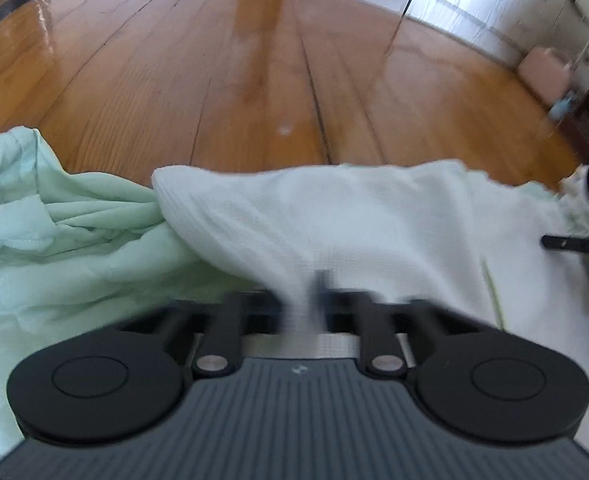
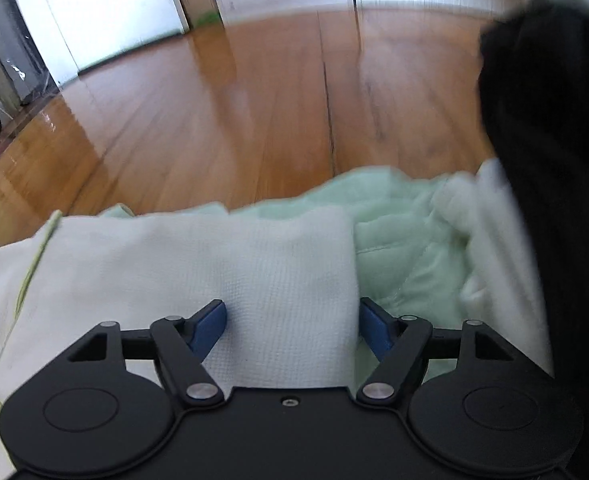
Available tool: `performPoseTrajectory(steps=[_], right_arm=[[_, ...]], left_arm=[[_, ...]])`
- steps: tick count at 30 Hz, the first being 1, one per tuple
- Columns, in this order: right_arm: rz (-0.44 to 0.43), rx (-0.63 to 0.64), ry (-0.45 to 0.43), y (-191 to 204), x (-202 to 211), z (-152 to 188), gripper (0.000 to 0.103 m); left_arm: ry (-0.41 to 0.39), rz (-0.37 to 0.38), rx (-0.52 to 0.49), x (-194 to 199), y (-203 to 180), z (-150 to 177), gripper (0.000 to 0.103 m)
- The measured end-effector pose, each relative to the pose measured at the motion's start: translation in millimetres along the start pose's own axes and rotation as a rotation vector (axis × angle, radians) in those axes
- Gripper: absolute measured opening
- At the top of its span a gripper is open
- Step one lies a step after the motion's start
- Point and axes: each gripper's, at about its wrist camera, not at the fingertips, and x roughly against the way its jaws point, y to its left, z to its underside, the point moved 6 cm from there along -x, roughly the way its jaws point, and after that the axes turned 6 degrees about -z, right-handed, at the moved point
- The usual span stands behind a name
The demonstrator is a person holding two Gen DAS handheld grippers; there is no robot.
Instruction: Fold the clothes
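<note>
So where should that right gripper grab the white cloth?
Probably on the straight side edge of the white cloth, beside the blue right pad. That edge stands clear over the mint green garment, so the right gripper, open astride it, could shift rightward and pinch from above.

Left gripper (image 1: 313,280): clamping a fold of white waffle-weave cloth (image 1: 354,232)
Beside it: pale green garment (image 1: 54,248) lying crumpled
Underneath: wooden floor (image 1: 234,80) gleaming
</note>
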Motion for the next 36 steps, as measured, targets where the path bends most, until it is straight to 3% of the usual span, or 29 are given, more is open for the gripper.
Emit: performPoseTrajectory(steps=[1, 2, 3, 8, 14, 18, 22, 24, 26, 27, 29, 31, 34, 35, 36], right_arm=[[-0.019, 0.014, -0.025, 3, 4, 0, 0.032], [-0.038, 0.028, -0.050, 7, 8, -1, 0.013], [-0.052, 0.048, -0.052, 14, 12, -1, 0.008], [-0.043, 0.228, -0.117, 52, 59, -1, 0.007], [-0.194, 0.192, -0.166, 76, 152, -5, 0.007], [-0.292, 0.183, -0.229, 80, 222, 12, 0.007], [-0.410, 0.185, -0.289, 64, 302, 72, 0.007], [-0.418, 0.246, -0.299, 56, 329, 124, 0.007], [-0.417, 0.239, -0.256, 43, 339, 187, 0.010], [-0.428, 0.209, -0.198, 33, 337, 219, 0.014], [-0.347, 0.122, -0.065, 11, 320, 270, 0.026], [-0.308, 0.015, 0.029, -7, 309, 307, 0.027], [-0.310, -0.173, 0.112, -29, 303, 339, 0.029], [-0.333, -0.227, 0.085, -31, 308, 338, 0.031], [-0.354, -0.266, 0.061, -31, 313, 334, 0.044]], left_arm=[[-0.023, 0.000, -0.007, 7, -5, 1, 0.004], [-0.044, 0.004, -0.011, 16, -10, 3, 0.004], [-0.064, 0.008, -0.014, 25, -14, 4, 0.004], [-0.130, 0.035, -0.017, 80, -12, 2, 0.004], [-0.185, 0.034, -0.029, 156, -1, 15, 0.004], [-0.260, 0.053, 0.019, 208, 9, 45, 0.004], [-0.385, 0.135, 0.116, 264, 22, 116, 0.004], [-0.417, 0.181, 0.194, 278, 32, 171, 0.004], [-0.433, 0.217, 0.274, 289, 43, 226, 0.006], [-0.381, 0.198, 0.321, 282, 50, 250, 0.007], [-0.239, 0.103, 0.414, 265, 66, 294, 0.008], [-0.134, 0.009, 0.505, 253, 84, 325, 0.008], [-0.144, -0.017, 0.618, 267, 99, 340, 0.009], [-0.160, -0.017, 0.625, 276, 96, 338, 0.015], [-0.168, -0.019, 0.623, 283, 93, 336, 0.022]])
